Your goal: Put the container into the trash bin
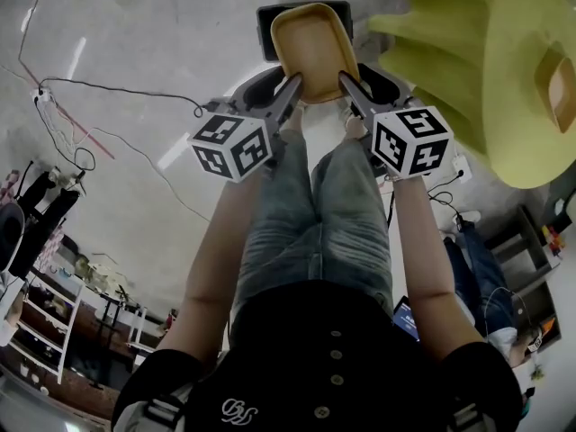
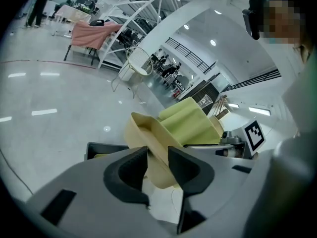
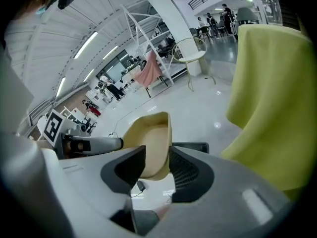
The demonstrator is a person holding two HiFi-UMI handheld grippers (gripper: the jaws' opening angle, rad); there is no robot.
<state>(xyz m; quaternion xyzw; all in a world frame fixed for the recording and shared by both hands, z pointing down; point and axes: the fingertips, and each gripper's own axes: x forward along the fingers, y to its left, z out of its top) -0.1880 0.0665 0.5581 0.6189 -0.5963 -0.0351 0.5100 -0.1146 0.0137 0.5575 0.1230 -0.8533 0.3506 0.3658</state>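
One yellow container (image 1: pixel 310 48) is over one black trash bin (image 1: pixel 266 25). Two tools, left tool (image 1: pixel 290 88) and right tool (image 1: pixel 349 86), are loose, not squeezing (the rim sits between their jaws).

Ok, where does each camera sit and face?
Head view: on the person's head, facing steeply down; shows legs, forearms, left gripper, right gripper, container above trash bin.
Left gripper view: rides the left gripper, looks along its jaws at the container's rim; right gripper beyond.
Right gripper view: rides the right gripper, same rim between jaws; left gripper beyond.
All three share the container.
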